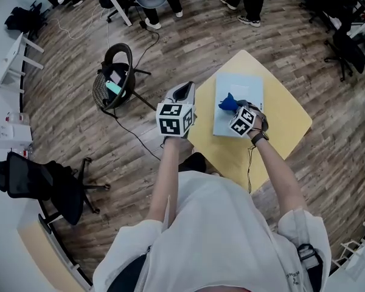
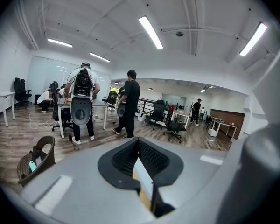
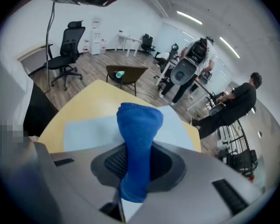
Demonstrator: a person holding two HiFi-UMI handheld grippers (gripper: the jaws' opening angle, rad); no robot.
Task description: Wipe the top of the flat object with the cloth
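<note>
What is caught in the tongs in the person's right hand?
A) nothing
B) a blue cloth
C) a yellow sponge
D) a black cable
B: the right gripper view shows the right tongs closed on a blue cloth, held over the pale flat object.

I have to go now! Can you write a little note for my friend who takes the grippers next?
Left gripper: fingers together, holding nothing, raised beside the table's left edge.
Right gripper: fingers shut on the blue cloth, which sticks out past them over the flat board.
The board lies flat on the yellow table; the cloth is above its near left part.
Done: cloth picked up and brought to the board.
Left: wipe the whole top. The pictures don't show how much has been wiped, or whether the cloth touches the board.
</note>
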